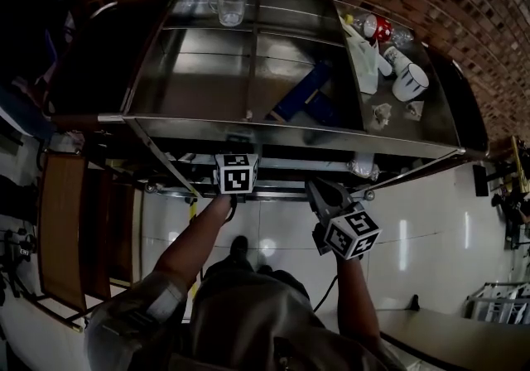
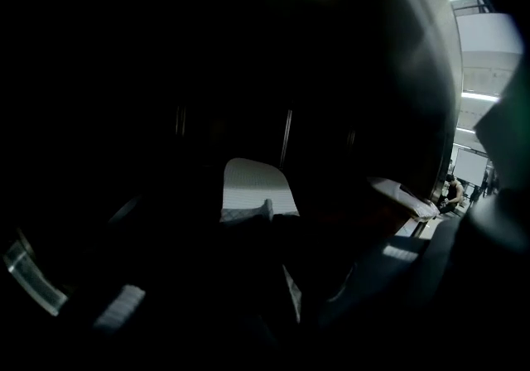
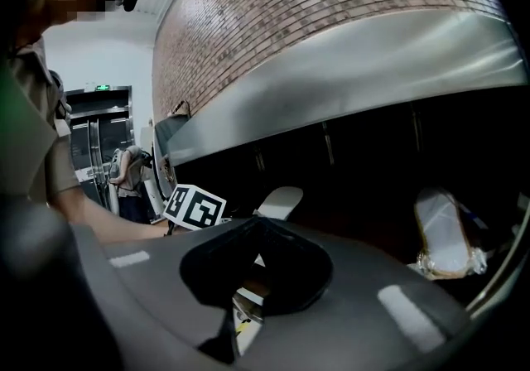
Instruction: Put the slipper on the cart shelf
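A white slipper (image 2: 252, 187) lies sole-up on the dark lower shelf of the steel cart (image 1: 273, 131); the same slipper (image 3: 280, 200) shows in the right gripper view. My left gripper (image 1: 235, 172) reaches under the cart's top toward it, its jaws lost in shadow. A grey slipper (image 3: 373, 295) fills the bottom of the right gripper view, opening upward. My right gripper (image 1: 333, 210) is shut on this grey slipper (image 1: 321, 191) just in front of the cart, below its front rail.
On the cart's top tray stand a glass jug (image 1: 228, 3), a blue flat object (image 1: 302, 92), a white mug (image 1: 410, 79) and a red item (image 1: 379, 27). A plastic-wrapped bundle (image 3: 447, 233) lies on the lower shelf at right. A brick wall stands behind.
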A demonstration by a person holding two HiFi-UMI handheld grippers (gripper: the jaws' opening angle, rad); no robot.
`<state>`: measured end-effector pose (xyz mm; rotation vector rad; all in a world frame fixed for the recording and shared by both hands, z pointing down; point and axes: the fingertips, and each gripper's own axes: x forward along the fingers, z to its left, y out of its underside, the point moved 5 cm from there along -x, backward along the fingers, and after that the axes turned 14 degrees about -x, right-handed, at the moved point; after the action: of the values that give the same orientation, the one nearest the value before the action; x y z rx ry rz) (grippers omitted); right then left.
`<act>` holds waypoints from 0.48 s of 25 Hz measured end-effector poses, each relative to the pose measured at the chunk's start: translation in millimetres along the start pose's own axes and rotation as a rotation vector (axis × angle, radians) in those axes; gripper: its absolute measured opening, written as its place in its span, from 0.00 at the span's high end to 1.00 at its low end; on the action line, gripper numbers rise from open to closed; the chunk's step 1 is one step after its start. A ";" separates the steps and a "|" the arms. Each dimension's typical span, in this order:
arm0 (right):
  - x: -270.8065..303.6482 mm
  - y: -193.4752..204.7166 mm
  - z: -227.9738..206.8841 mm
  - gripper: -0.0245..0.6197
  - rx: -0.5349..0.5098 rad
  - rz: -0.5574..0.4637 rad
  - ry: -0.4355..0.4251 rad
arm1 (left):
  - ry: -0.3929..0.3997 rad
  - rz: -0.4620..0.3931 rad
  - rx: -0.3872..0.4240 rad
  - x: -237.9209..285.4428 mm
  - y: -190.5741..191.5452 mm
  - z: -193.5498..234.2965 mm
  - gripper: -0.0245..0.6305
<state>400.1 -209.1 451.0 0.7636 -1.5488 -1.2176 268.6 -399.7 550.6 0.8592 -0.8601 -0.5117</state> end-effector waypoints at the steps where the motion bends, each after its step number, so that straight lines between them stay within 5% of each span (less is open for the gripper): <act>1: 1.2 1.5 0.7 0.96 0.001 0.004 -0.004 | 0.018 -0.005 -0.001 0.3 -0.8 -1.7 0.86; 4: 3.2 2.3 1.8 0.96 -0.005 0.005 -0.030 | 0.074 -0.030 -0.005 -6.4 -4.8 -9.7 0.70; 12: 1.2 -13.3 1.3 0.96 -0.011 -0.074 -0.078 | 0.056 -0.060 -0.024 -68.5 4.0 -22.1 0.69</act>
<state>397.3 -213.7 438.7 0.7806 -1.5875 -1.3229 248.1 -340.1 515.6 0.8760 -0.7778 -0.5472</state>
